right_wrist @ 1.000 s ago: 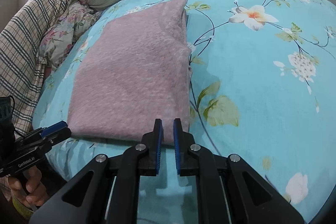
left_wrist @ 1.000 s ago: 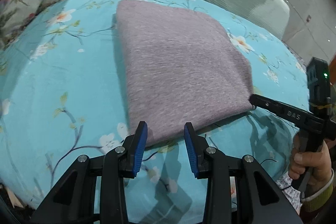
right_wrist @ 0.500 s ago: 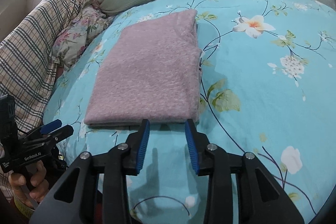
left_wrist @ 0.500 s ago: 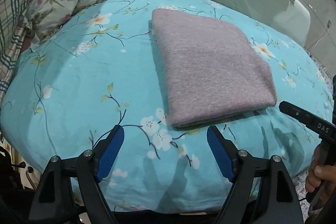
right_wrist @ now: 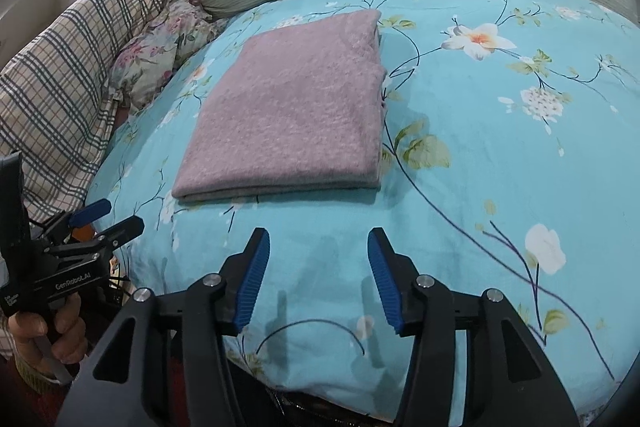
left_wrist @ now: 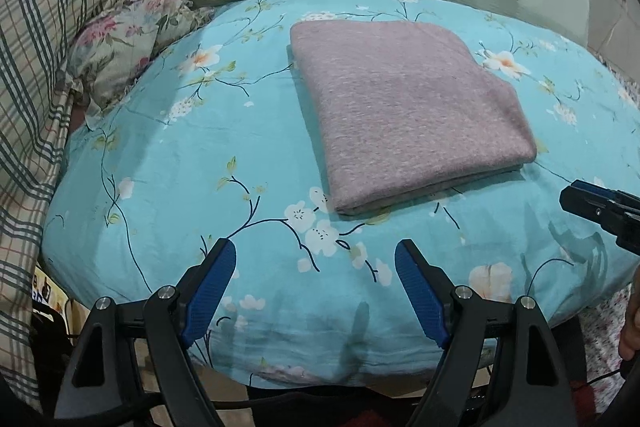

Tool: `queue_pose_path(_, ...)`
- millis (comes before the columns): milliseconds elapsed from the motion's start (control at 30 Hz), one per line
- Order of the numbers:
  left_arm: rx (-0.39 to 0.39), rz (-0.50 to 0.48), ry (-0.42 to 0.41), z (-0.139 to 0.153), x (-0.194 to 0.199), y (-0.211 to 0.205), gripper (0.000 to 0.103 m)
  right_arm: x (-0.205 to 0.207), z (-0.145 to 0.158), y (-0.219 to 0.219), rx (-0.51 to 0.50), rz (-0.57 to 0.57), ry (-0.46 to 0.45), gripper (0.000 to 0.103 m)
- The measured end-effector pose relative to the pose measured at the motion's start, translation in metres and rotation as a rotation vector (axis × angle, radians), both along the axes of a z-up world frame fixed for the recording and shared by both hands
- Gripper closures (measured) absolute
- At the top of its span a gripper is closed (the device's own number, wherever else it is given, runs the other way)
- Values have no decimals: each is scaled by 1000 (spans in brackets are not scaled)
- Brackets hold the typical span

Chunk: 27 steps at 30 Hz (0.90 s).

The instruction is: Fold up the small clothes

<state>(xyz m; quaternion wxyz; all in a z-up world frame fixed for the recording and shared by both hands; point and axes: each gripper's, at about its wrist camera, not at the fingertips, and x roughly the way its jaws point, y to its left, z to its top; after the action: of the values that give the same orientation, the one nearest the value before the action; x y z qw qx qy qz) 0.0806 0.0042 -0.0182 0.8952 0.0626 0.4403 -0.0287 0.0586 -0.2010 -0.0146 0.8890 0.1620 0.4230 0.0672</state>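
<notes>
Bedding of turquoise cloth printed with white blossoms [left_wrist: 168, 155] carries a folded mauve fleecy garment [left_wrist: 404, 107], lying flat near the front edge. Left tool [left_wrist: 315, 291] stands wide and empty; right tool [right_wrist: 316, 273], jaws opening, grips nothing.

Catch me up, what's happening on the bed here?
A person holds a two-finger tool in each hand over a turquoise floral bedsheet. A fuzzy mauve knitted garment lies on it, folded into a neat rectangle, with nothing touching it. The left tool is open and empty, short of the garment's near edge. The right tool is also empty, its jaws opening. The fold looks done.
</notes>
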Motion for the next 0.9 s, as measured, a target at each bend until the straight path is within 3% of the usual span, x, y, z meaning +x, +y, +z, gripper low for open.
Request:
queue_pose_path(567,37,-2,-36,8,3,-1,19,8,10,8,-9,55,-11,44)
queue_pose_path(900,-23,15,-9,1,45,14,19,63,16,-15,28,15,-41,44)
